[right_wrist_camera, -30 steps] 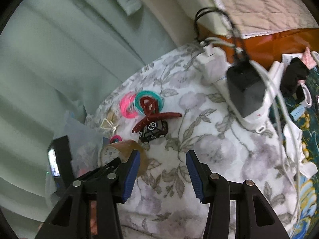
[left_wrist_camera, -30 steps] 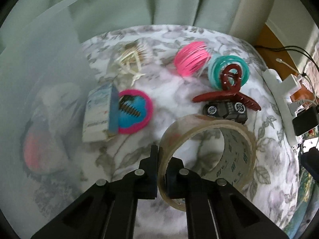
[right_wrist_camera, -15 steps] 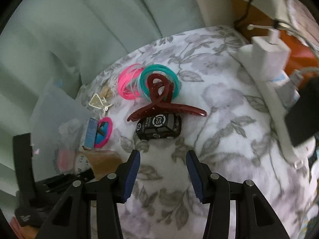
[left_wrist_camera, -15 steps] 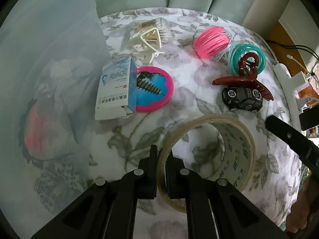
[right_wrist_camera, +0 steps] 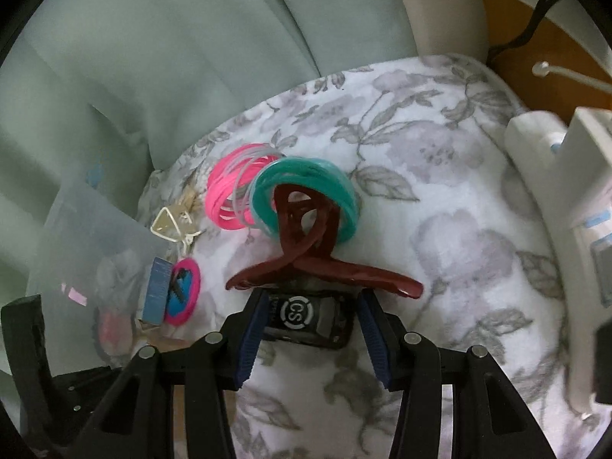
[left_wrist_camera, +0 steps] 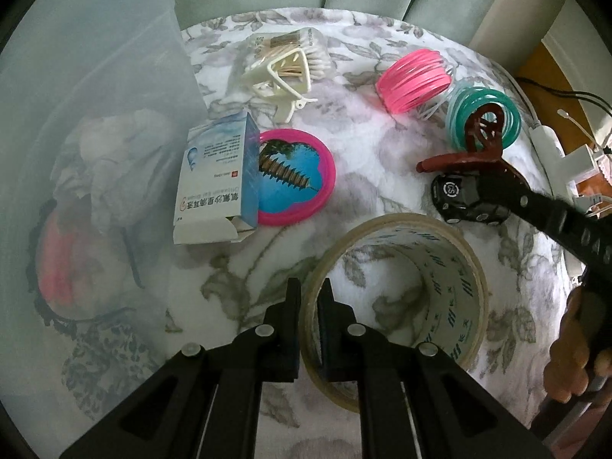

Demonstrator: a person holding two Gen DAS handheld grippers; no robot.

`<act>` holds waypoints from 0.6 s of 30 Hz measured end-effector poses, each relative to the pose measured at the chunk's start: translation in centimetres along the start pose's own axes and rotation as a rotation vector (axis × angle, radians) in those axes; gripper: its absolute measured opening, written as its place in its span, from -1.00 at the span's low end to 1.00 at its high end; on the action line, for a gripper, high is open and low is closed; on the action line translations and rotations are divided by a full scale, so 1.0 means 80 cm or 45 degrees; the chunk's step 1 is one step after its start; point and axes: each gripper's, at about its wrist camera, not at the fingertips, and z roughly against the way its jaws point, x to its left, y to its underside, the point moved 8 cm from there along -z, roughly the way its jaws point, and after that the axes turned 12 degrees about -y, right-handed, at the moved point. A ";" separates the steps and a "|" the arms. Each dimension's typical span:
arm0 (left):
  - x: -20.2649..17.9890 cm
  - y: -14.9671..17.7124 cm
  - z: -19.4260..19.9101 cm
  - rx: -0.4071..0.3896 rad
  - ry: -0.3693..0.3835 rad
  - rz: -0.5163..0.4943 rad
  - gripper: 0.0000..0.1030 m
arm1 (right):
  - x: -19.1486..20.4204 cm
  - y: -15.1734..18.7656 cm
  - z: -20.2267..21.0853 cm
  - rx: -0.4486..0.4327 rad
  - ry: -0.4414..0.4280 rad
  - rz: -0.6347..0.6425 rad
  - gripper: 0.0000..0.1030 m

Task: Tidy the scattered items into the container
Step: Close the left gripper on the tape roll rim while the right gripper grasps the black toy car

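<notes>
Clear tape roll (left_wrist_camera: 405,298) wall is clamped by the left tool (left_wrist_camera: 310,298); black toy car (right_wrist_camera: 310,321) is straddled by the right tool (right_wrist_camera: 311,329), jaws apart, contact unclear.

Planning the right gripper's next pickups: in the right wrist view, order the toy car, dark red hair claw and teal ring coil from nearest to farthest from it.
1. Toy car, between the right gripper's fingers.
2. Dark red hair claw, just beyond the car.
3. Teal ring coil, behind the claw, farthest.
</notes>
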 end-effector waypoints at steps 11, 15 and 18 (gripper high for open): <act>-0.016 -0.004 -0.008 -0.001 0.006 -0.007 -0.82 | 0.030 0.040 0.004 0.086 -0.037 0.092 0.06; -0.023 -0.006 -0.011 -0.001 0.004 -0.015 -0.81 | 0.025 0.027 -0.003 0.062 0.008 0.108 0.06; -0.030 -0.008 -0.014 0.002 0.000 -0.019 -0.80 | 0.028 0.023 -0.014 0.090 -0.007 0.143 0.06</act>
